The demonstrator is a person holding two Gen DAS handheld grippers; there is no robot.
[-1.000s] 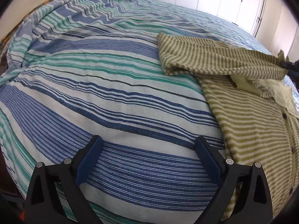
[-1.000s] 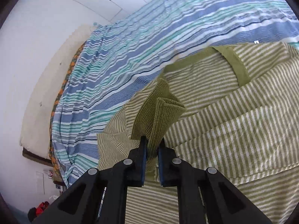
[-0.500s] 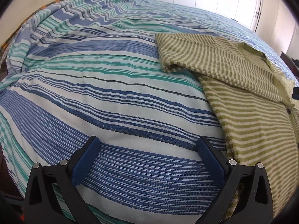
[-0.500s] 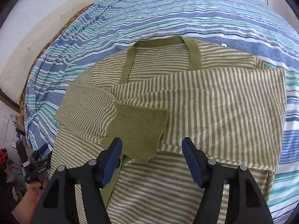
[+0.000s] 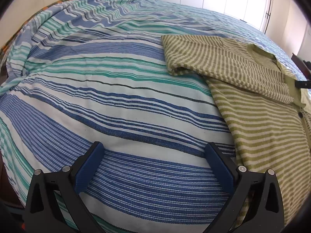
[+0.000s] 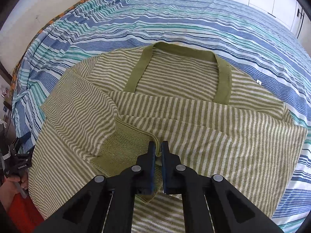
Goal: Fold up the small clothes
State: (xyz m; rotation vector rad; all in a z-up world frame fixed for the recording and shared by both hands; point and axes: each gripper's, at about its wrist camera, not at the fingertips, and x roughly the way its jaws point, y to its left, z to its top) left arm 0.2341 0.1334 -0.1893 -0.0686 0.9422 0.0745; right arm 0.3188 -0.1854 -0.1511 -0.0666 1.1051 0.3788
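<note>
right gripper (image 6: 157, 151): jaws have just closed again, after opening half a second ago to drop cuff; now pinched on corner of cuff (image 6: 128, 145), which lies flat on cardigan (image 6: 223, 136). wrist rolled since a second ago, when cuff stood bunched upright between pads. left gripper (image 5: 153, 167): jaws wide apart, nothing between, hovering over bedspread (image 5: 108, 89) just left of cardigan, unmoved. cardigan: centre of bed, both sleeves folded across chest, collar far. reading: re-grip suggests sleeve placement being adjusted; body fold not yet begun.
</note>
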